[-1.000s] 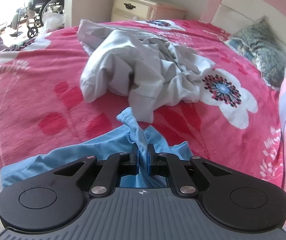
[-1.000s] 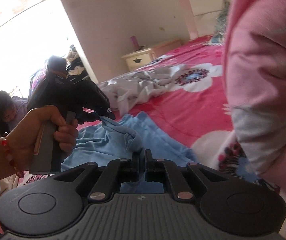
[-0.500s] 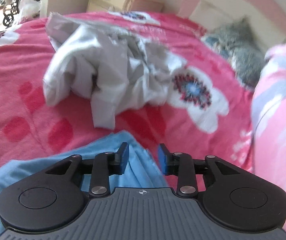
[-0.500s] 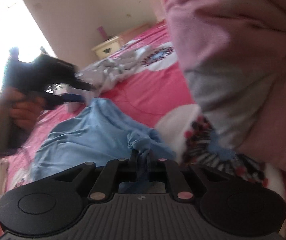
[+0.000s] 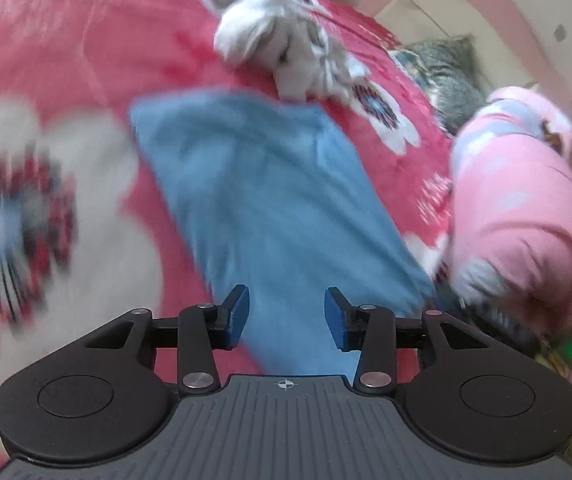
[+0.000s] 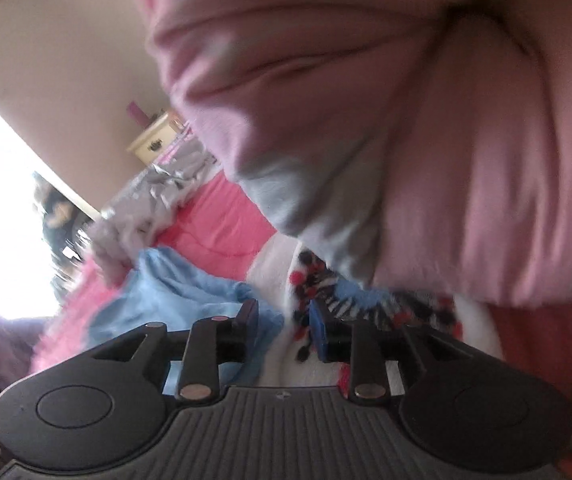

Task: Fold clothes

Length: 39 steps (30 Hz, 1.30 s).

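Blue shirt point(image 5: 269, 200) lies flat on the red bedspread point(image 5: 65, 48), just this side of the grey heap point(image 5: 286, 52). Left gripper point(image 5: 287, 316) hangs over the shirt's near end, jaws opening, gripping nothing. Right gripper point(image 6: 283, 326) is opening too, at the shirt's corner by the pink sleeve point(image 6: 426, 140); pretty blurry, but looks like it's let go.

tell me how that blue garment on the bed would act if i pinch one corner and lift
The blue garment is probably floppy: it lies flat and follows the bedspread, so a lifted corner would likely trail the rest. It looks thin, so likely light. Its soft weave should not slip much.
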Available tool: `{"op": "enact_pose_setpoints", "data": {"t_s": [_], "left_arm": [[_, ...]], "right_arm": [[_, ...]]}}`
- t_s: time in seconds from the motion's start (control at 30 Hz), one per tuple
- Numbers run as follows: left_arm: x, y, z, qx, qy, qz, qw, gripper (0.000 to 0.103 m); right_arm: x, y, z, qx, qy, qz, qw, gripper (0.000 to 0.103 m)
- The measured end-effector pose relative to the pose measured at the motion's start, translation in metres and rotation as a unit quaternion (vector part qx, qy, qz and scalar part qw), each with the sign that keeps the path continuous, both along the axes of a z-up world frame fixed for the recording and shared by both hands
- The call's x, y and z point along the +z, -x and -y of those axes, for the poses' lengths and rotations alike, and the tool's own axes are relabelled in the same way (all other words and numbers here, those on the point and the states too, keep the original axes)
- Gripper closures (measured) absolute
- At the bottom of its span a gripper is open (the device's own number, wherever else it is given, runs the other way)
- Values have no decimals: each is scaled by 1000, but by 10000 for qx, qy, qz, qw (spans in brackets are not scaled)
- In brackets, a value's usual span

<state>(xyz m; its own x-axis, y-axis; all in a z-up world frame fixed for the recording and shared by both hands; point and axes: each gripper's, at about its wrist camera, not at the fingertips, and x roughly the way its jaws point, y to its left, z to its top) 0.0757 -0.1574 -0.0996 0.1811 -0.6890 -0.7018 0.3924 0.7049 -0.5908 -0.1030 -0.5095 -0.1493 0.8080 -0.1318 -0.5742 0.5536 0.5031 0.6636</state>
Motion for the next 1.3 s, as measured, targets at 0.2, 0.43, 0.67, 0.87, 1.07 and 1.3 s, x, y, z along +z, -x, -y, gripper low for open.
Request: {"op": "enact_pose_setpoints", "data": {"t_s": [0.2, 0.43, 0.67, 0.87, 1.07, 1.3], "left_arm": [[-35, 17, 4, -100, 674, -654, 9955, 57], [-52, 22, 7, 78, 845, -653, 9942, 58], [-57, 25, -5, 248, 1135, -940, 9888, 59], [-65, 23, -11, 400, 1241, -1198, 9842, 58], [-69, 22, -1, 418, 1246, -1101, 9852, 60], [-65, 29, 6, 624, 868, -829, 9908, 81]], "right_arm": [[-26, -5, 8, 275, -1578, 172, 9869, 66], [-22, -26, 9, 437, -1688, 19, 9847, 59], [-9, -9, -1, 348, -2330, -207, 9716, 59], [-31, -18, -7, 236, -2821, -335, 9585, 59], [-45, -48, -4, 205, -3011, -161, 9533, 60], [-49, -43, -4, 197, -2891, -32, 9571, 70]]}}
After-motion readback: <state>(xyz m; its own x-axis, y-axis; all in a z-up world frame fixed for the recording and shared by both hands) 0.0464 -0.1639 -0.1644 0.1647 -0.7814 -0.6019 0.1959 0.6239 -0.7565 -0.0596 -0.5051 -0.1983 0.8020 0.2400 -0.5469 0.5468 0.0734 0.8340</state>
